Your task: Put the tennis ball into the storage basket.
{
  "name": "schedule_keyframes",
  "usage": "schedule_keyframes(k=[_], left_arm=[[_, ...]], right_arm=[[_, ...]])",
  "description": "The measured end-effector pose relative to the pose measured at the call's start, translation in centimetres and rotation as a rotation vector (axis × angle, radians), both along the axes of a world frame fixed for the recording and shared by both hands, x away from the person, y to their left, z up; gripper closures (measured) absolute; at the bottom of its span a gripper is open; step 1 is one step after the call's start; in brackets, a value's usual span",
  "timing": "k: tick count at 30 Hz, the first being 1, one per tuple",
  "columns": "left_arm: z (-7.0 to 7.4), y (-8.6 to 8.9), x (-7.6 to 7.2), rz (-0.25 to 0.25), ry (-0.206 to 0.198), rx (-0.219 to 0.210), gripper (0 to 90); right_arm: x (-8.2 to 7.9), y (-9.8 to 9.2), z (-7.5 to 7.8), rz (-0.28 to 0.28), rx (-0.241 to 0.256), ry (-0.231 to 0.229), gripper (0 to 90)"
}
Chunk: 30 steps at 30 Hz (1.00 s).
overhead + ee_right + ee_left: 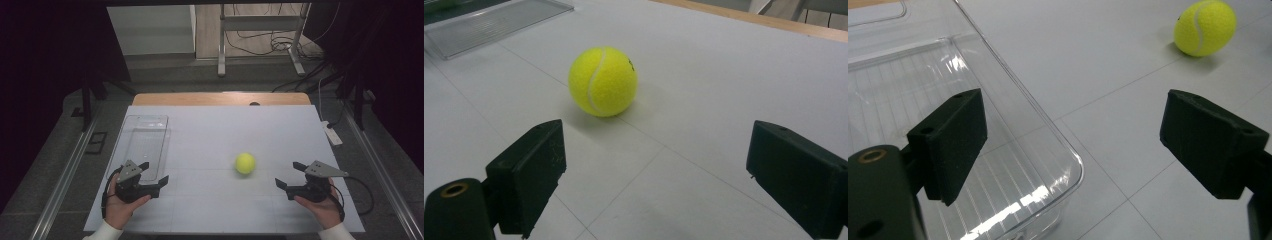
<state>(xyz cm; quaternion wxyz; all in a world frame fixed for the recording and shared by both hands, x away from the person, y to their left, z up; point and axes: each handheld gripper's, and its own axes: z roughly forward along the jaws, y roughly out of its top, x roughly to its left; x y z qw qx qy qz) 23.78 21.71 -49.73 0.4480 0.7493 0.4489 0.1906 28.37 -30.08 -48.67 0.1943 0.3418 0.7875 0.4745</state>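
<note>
We log: tennis ball (245,163) at table centre; left gripper (154,178) at its nine o'clock, right gripper (291,176) at four o'clock, both jaws released, empty.

One yellow tennis ball (245,163) lies on the counter (215,130). One clear plastic tray (145,140) sits there as well. Two tools are counted, the left tool (154,178) and the right tool (289,175).

A: How do we hold the left gripper (153,178)?
B: Low at our near left, hand (122,200) under it, jaws spread wide.
A: And the right gripper (290,175)?
B: Mirrored at our near right, hand (320,202) beneath, jaws likewise wide apart, both pointing inward
</note>
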Motion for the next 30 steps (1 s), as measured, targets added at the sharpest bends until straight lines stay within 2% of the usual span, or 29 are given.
schedule_keyframes(k=[30], left_arm=[[-0.06, -0.12, 0.08, -0.007, 0.008, -0.001, 13.2]], right_arm=[[0.15, -0.03, -0.36, 0.003, -0.009, 0.014, 9.9]])
